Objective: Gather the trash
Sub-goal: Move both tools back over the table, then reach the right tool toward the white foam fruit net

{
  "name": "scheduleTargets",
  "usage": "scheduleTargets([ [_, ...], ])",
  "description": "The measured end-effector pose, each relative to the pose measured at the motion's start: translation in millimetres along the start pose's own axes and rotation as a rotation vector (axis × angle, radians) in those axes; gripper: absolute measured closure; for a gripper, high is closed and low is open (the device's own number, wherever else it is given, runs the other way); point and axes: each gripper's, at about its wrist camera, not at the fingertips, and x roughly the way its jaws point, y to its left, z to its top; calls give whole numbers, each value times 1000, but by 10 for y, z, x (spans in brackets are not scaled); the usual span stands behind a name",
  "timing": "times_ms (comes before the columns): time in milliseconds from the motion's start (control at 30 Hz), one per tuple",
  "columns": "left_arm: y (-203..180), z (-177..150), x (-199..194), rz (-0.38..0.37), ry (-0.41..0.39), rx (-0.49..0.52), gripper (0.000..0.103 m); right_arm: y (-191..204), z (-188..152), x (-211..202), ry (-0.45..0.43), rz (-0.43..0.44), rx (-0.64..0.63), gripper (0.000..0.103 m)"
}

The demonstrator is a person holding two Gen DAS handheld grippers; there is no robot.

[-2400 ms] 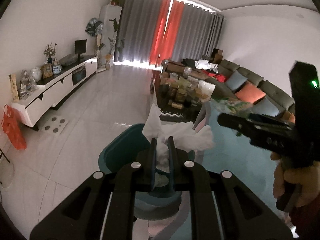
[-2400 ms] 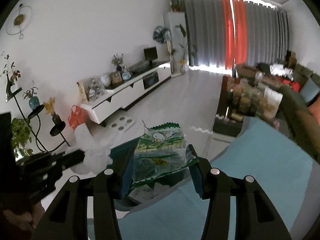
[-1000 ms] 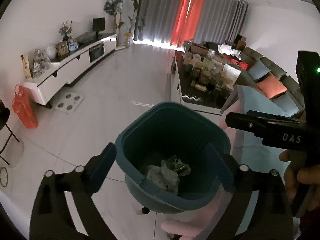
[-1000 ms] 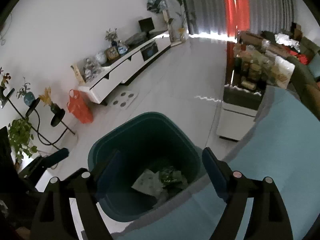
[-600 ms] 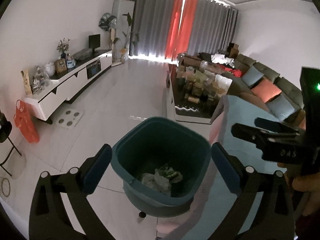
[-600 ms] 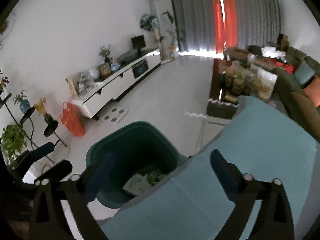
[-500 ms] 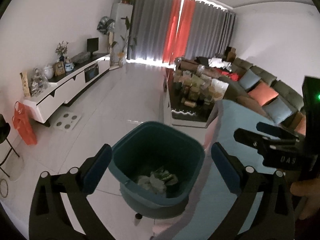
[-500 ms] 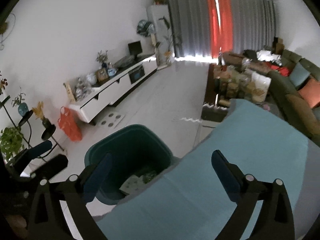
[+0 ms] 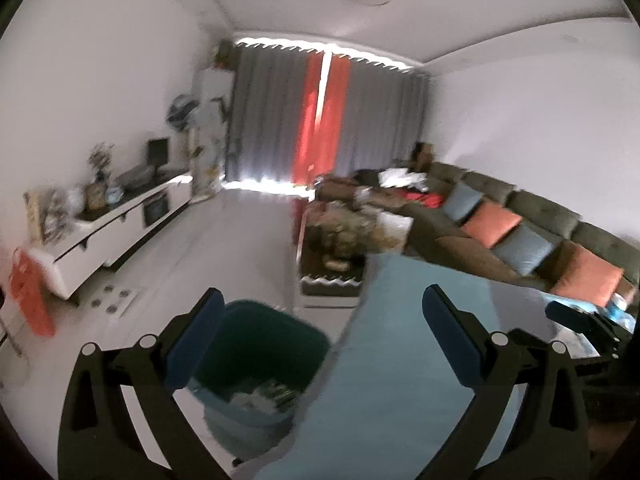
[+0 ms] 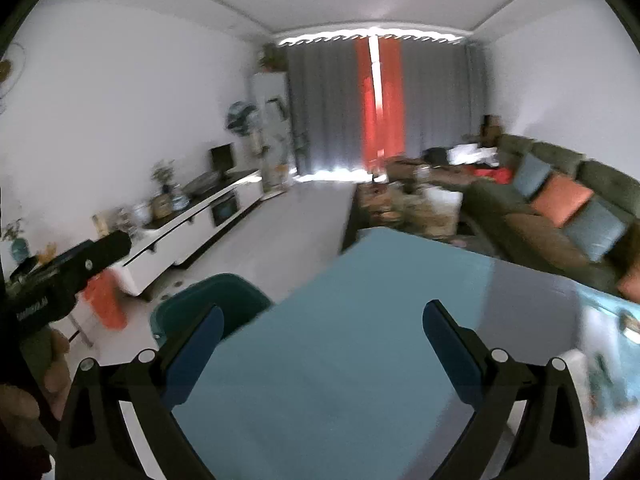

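A dark teal trash bin stands on the floor beside the teal-covered table; crumpled white tissue and a green wrapper lie at its bottom. My left gripper is open and empty, held above the bin's right rim and the table edge. My right gripper is open and empty over the table, with the bin to its lower left. Blurred items lie at the table's right end.
A low coffee table loaded with goods stands beyond the table. A sofa with orange and blue cushions lines the right wall. A white TV console and an orange bag are on the left. White floor lies between.
Both grippers opened and dropped the tissue and the green wrapper into the bin. They have since lifted and swung right, so the bin has slid to the lower left of both views.
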Motion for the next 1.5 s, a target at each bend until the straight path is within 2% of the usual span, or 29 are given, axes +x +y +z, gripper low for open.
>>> scheduleTargets([
  [167, -343, -28, -249, -102, -63, 51, 5, -154, -190, -372, -60, -73, 19, 7],
  [367, -658, -116, -489, -201, -99, 52, 5, -203, -410, -809, -119, -160, 2, 7],
  [533, -918, -211, -645, -289, -114, 90, 5, -281, -533, -1085, -156, -212, 4, 7],
  [700, -1091, -323, -772, -367, -118, 113, 5, -421, -652, -1316, -179, -282, 60, 7],
  [1033, -1396, -450, -568, -466, -75, 155, 5, -786, -961, -1567, -175, -420, 210, 7],
  [1200, -1569, -482, -396, -496, -54, 174, 5, -986, -1041, -1575, -168, -435, 268, 7],
  [1500, -1791, -510, -134, -504, -16, 179, 5, -1306, -1063, -1476, -145, -478, 327, 7],
])
